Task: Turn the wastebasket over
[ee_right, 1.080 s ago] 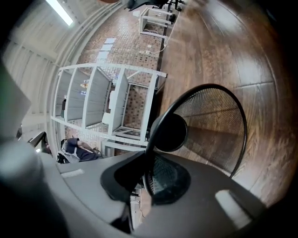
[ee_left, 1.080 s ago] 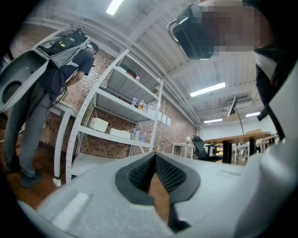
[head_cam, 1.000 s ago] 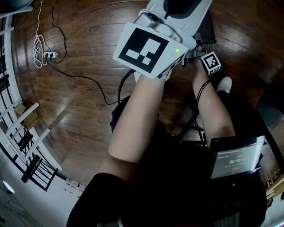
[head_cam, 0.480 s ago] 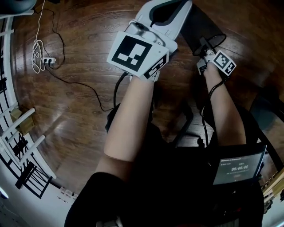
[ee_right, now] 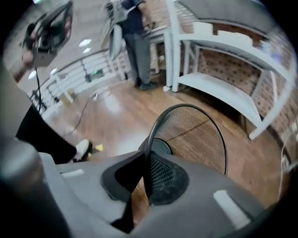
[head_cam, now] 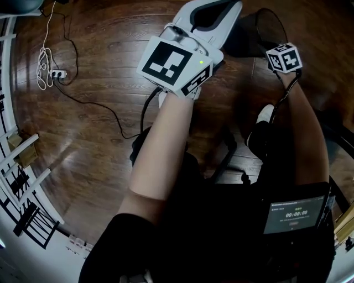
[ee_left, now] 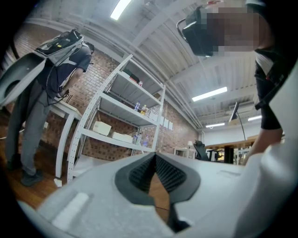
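Observation:
The wastebasket (ee_right: 195, 135) is black wire mesh with a round rim, and I look into its open mouth down to the solid bottom. In the head view the wastebasket (head_cam: 264, 32) is tilted above the wooden floor at the top right. My right gripper (ee_right: 146, 160) pinches the near rim; its jaws are closing on the mesh wall between the pads. From above, the right gripper (head_cam: 275, 51) shows mostly its marker cube. My left gripper (head_cam: 212, 6) is held out level beside the basket, apart from it. Its jaws (ee_left: 155, 156) meet at the tip with nothing between them.
A power strip with a cable (head_cam: 55, 72) lies on the floor at the left, by a white railing (head_cam: 12, 166). White shelving (ee_right: 223, 79) stands behind the basket and a person (ee_right: 134, 37) stands near it. My shoe (head_cam: 267, 114) is under the right arm.
The right gripper has swung right and upward and rolled over. The basket has turned with it, so its open mouth now faces the gripper camera. The left gripper has hardly moved.

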A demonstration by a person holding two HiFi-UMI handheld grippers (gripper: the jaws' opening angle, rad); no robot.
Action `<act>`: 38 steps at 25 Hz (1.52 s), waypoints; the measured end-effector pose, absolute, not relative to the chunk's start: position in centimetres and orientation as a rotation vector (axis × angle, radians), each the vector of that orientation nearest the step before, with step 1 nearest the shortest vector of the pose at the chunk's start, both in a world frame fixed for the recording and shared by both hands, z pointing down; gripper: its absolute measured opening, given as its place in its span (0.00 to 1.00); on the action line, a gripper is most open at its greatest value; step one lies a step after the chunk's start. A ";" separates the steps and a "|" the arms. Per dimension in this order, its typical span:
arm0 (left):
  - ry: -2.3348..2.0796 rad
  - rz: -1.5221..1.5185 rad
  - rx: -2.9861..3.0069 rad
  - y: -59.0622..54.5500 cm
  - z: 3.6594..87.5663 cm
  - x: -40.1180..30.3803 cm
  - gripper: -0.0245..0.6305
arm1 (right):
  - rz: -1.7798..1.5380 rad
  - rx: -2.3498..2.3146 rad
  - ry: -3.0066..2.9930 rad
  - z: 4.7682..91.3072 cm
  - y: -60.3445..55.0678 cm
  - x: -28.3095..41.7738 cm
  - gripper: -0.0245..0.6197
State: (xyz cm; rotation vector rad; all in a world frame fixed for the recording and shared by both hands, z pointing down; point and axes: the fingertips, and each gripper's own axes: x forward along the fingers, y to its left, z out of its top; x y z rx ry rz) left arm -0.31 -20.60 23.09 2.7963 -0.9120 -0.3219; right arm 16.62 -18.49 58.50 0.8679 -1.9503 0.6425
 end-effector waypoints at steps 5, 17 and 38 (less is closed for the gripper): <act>-0.929 -0.343 2.766 -21.0 23.3 -1.1 0.04 | 0.322 0.549 -1.835 61.0 -15.2 10.6 0.07; -0.934 -0.322 2.763 -20.9 23.5 -0.9 0.04 | 0.208 0.443 -1.814 63.3 -12.3 8.4 0.08; -0.760 -0.134 2.900 -15.1 25.5 4.5 0.04 | 0.228 1.137 -2.698 29.5 -13.6 9.1 0.05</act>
